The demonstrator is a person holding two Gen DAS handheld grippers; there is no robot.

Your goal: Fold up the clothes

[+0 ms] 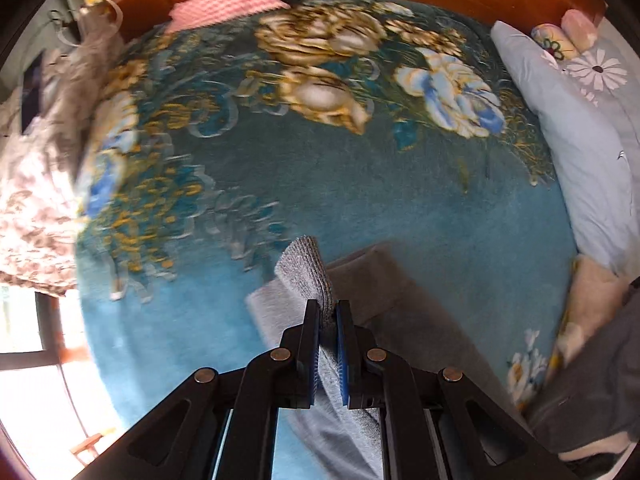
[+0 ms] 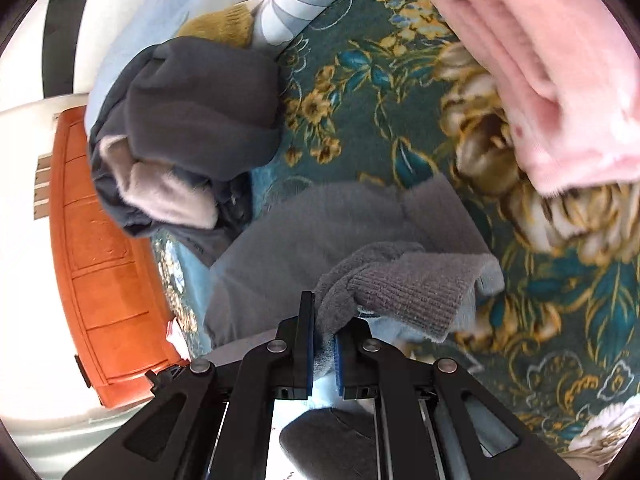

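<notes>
A grey knitted garment point(image 1: 384, 288) lies partly spread on the blue floral bedspread point(image 1: 360, 184). My left gripper point(image 1: 327, 312) is shut on its ribbed hem point(image 1: 304, 268), which stands up between the blue pads. In the right wrist view the same grey garment point(image 2: 320, 216) stretches ahead, and my right gripper point(image 2: 324, 320) is shut on a bunched ribbed edge point(image 2: 404, 288) of it. The cloth hangs down below both grippers.
A dark grey pile with a pale lining point(image 2: 188, 128) sits left of the garment. Folded pink clothes point(image 2: 552, 80) lie at the right, a pink knit point(image 1: 228, 4) at the far edge. A light blue daisy-print pillow point(image 1: 576, 128) and the orange wooden bed frame point(image 2: 100, 240) border the bed.
</notes>
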